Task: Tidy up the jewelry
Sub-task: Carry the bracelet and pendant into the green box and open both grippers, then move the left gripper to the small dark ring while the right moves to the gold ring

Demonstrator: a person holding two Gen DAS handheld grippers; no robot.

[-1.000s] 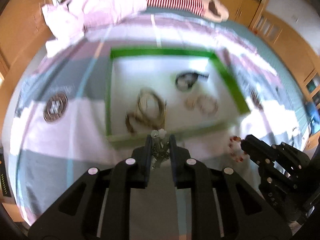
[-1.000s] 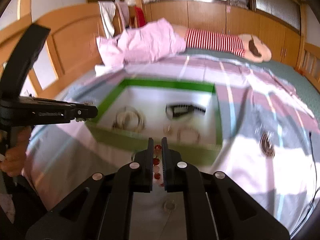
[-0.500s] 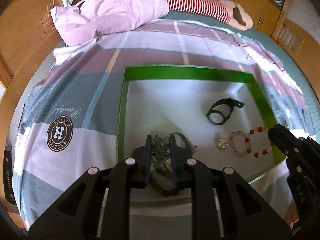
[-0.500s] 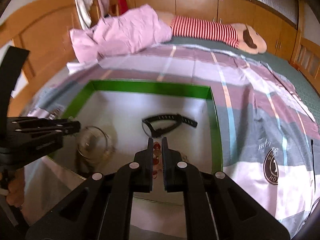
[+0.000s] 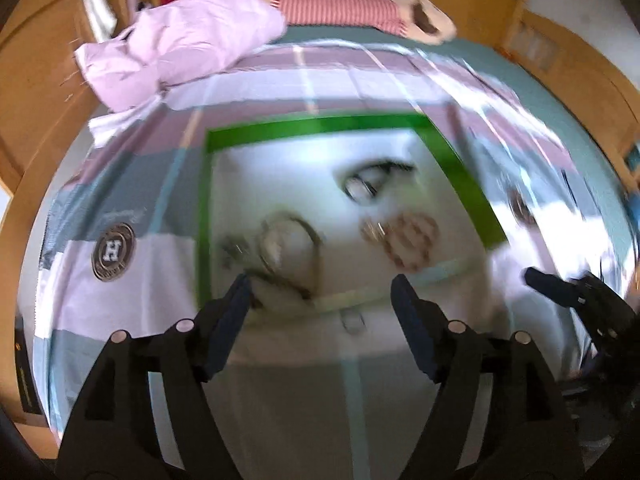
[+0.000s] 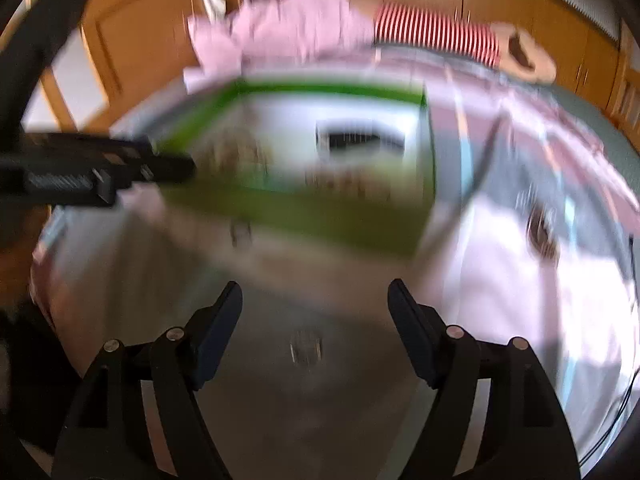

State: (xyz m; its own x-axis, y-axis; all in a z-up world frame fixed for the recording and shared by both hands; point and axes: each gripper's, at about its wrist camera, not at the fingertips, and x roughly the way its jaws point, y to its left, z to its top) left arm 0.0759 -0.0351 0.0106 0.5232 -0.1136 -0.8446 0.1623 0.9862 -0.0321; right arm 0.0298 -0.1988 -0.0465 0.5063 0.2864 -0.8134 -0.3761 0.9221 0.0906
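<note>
A white tray with a green rim (image 5: 320, 124) lies on the bed. In it I see a black watch (image 5: 368, 184), a red and pale bead bracelet (image 5: 412, 244) and a coil of chains (image 5: 288, 244). My left gripper (image 5: 322, 292) hangs over the tray's near edge, its jaws opening with nothing between them. My right gripper (image 6: 316, 300) is in front of the tray (image 6: 320, 216), over the bedspread, its jaws also opening and empty. Each gripper shows in the other's view: the right gripper (image 5: 560, 292) and the left gripper (image 6: 120, 168). Both views are blurred.
A small pale item (image 6: 306, 346) lies on the striped bedspread just before my right gripper, also visible as a small item (image 5: 352, 322) near the tray. A pink quilt (image 5: 180, 48) and a striped cushion (image 5: 340, 8) lie at the far end. Wooden cabinets surround the bed.
Both grippers went from shut to wide open. The chain that the left held and the bead bracelet that the right held now lie in the tray. Both grippers pulled back toward the tray's near edge.
</note>
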